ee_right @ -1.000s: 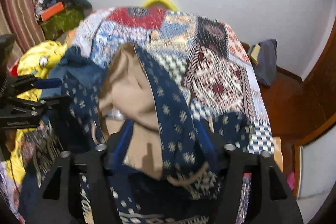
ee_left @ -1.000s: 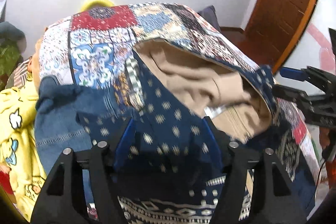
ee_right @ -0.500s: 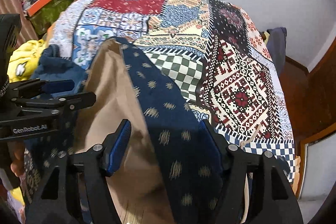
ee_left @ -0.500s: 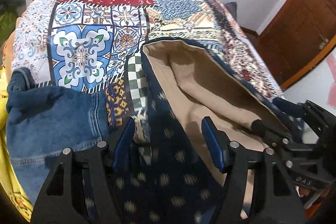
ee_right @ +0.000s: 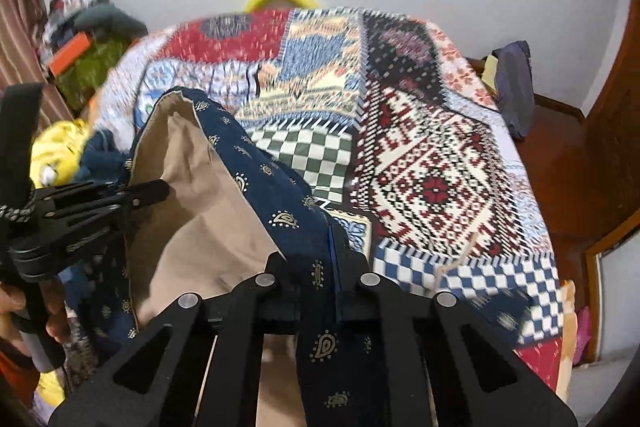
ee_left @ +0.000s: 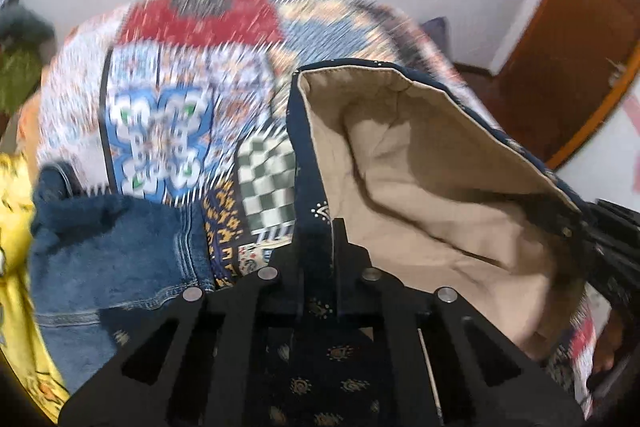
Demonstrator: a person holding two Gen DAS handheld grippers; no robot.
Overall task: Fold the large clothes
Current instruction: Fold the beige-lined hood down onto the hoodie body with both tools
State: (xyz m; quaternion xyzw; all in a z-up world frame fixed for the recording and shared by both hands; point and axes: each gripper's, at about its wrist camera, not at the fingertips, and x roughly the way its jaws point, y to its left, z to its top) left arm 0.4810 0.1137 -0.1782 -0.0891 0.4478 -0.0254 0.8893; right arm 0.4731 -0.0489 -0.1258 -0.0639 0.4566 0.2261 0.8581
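Item: one large navy paisley-print garment with tan lining point(ee_left: 420, 187), lifted above a bed spread with a multicoloured patchwork quilt point(ee_right: 432, 163). Left gripper point(ee_left: 318, 239): jaws have just been closing and now pinch the navy edge of the garment. Right gripper point(ee_right: 320, 247): jaws likewise have just closed, clamped on the opposite navy edge. Garment hangs between both tools, mouth gaping, lining exposed; its lower part is out of view, so its full shape cannot be told. Adjacent: crumpled blue denim piece point(ee_left: 112, 247) and yellow printed cloth point(ee_left: 16, 227), left of the garment. Progress: early; garment seized, no fold visible; spreading flat and folding appear still outstanding.
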